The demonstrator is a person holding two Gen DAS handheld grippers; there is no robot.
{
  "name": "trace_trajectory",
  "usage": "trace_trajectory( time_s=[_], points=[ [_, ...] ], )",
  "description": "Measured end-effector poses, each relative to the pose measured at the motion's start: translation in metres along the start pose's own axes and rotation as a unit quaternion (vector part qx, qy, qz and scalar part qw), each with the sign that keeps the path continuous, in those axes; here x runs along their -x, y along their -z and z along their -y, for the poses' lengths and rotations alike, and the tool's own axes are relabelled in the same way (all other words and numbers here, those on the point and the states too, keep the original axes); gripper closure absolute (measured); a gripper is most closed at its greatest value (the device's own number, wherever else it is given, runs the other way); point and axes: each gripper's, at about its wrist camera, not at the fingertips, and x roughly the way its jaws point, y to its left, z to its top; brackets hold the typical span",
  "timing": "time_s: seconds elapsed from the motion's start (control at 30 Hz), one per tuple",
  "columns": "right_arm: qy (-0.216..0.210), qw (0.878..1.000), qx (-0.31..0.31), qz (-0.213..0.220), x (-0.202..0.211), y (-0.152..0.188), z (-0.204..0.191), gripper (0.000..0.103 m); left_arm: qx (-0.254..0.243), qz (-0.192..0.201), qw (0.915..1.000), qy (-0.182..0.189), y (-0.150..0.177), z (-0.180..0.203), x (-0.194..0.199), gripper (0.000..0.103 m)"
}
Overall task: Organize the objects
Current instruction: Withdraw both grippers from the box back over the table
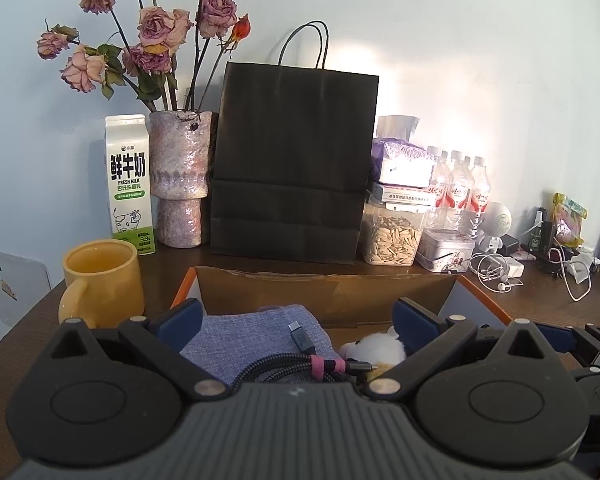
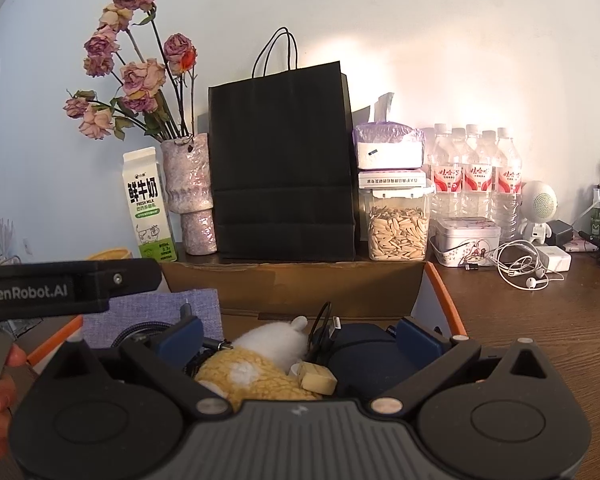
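Holding both my tongs, left (image 1: pixel 298 318) and right (image 2: pixel 298 334), wide open, empty, over box (image 1: pixel 324 292); bag (image 1: pixel 294 160), mug (image 1: pixel 102 276) crowd behind.

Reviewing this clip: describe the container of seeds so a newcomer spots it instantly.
Find the tall black paper bag at the back of the desk. Immediately to its right stands the clear seed container, under stacked boxes; unlike the metal tin beside it, it is see-through and holds pale seeds.

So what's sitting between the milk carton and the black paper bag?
A pink vase of dried roses stands between the milk carton and the black bag, plain in both wrist views.
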Motion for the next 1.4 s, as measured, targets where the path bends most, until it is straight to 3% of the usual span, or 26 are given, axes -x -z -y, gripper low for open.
trace_trajectory(
  time_s=[0.43, 0.83, 1.4],
  points=[
    [-0.002, 1.000, 0.021, 0.006, 0.037, 0.012, 0.002, 0.000, 0.016, -0.006, 0.9998, -0.002, 0.017, -0.004, 0.031, 0.000],
    [-0.006, 1.000, 0.007, -0.025, 0.075, 0.035, 0.018, 0.000, 0.017, -0.026, 0.9995, -0.011, 0.039, -0.012, 0.065, 0.000],
    [-0.005, 0.992, 0.029, -0.125, 0.075, 0.071, 0.028, 0.000, 0.013, -0.068, 0.9972, -0.030, 0.068, -0.033, 0.106, 0.000]
  ],
)
